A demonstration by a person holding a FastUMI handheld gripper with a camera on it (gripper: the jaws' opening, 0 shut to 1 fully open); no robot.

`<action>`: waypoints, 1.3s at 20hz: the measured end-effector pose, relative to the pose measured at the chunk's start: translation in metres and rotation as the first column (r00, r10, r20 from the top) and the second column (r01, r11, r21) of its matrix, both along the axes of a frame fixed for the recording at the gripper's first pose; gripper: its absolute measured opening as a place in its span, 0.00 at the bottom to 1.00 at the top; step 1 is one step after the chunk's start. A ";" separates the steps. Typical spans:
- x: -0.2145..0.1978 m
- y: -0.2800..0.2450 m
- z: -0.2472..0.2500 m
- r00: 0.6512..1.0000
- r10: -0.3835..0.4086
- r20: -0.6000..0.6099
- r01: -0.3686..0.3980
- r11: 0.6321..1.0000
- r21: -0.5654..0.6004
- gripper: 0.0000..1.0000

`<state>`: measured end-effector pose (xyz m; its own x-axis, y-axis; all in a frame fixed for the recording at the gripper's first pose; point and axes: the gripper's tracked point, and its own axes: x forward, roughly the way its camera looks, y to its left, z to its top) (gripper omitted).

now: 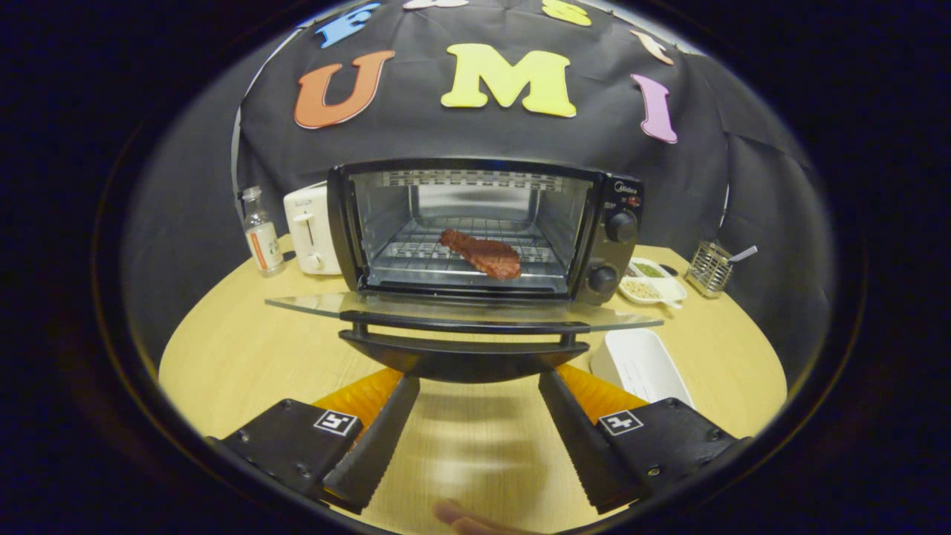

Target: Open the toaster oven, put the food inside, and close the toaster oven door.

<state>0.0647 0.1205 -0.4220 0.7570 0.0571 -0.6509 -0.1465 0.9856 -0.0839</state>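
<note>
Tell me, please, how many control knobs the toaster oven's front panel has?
2: the upper knob and the lower knob, both on the toaster oven right of its open door, beyond the open gripper.

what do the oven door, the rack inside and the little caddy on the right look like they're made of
Oven door: clear glass, seemingly, since the table shows through it; its handle looks like matte black plastic. Rack: thin shiny wire, probably plated steel. Caddy: silvery wire mesh, likely metal. The gripper is open just short of the handle.
</note>
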 end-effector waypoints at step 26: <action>-0.103 -0.062 0.345 0.811 0.012 0.584 -0.123 0.981 0.152 1.00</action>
